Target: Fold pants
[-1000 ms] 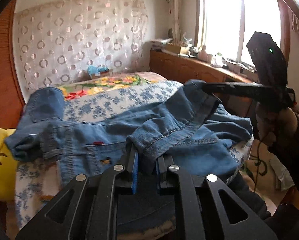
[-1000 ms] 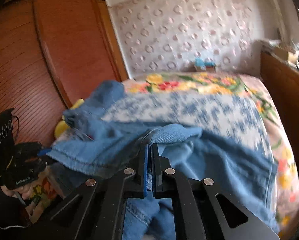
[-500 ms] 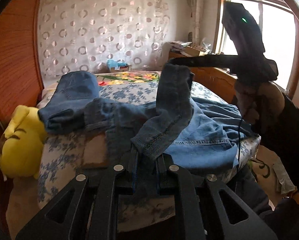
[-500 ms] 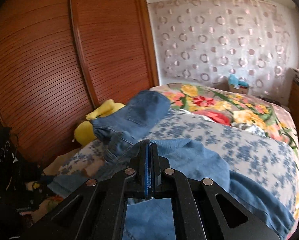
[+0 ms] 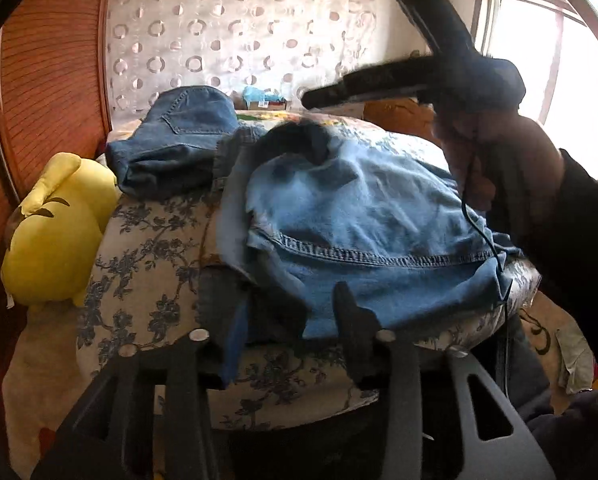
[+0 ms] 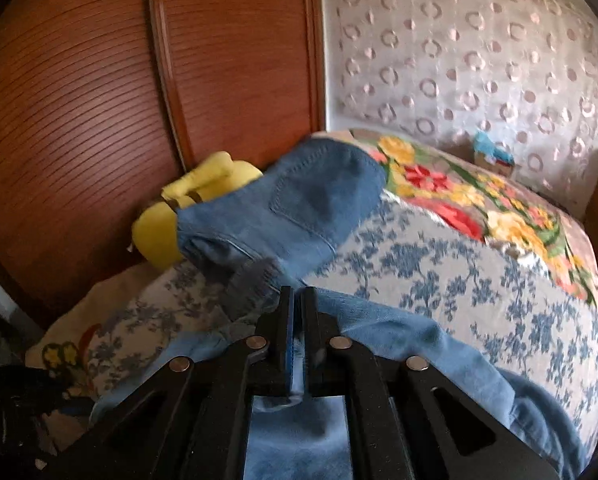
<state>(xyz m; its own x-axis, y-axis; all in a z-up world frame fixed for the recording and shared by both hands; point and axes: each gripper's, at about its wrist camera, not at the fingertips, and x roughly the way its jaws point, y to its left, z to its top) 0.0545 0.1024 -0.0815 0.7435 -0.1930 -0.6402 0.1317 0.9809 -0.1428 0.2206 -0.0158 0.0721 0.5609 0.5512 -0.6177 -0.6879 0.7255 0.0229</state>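
Releasing is what the left gripper [image 5: 287, 320] appears to be doing: its jaws have just been opening and are standing apart, w/ the denim hem lying between them, the pads not visibly pressing on it. The right gripper [image 6: 297, 344], in its own view, is showing jaws nearly together, having just been opening slightly; a thin pale strip of cloth is sitting in the gap, but whether it's still pinched can't be told.

The pants [image 5: 363, 220] are lying across the bed [image 5: 147, 264], centre of left wrist view, doubled over, w/ the waistband end bunching toward the upper left near the yellow plush toy [image 5: 55, 232].

Risks, as judged:
- Top layer is sitting skewed over the lower; let go now, the fold is likely settling uneven.
- Near hem is hanging at the mattress edge, so the cloth could slide off.
- Cable [image 5: 495, 256] is trailing across the fabric at right and could snag it.

Hidden or unclear: the right gripper's tip is blurring in the left wrist view, upper centre; the lower layer's edges are covered.
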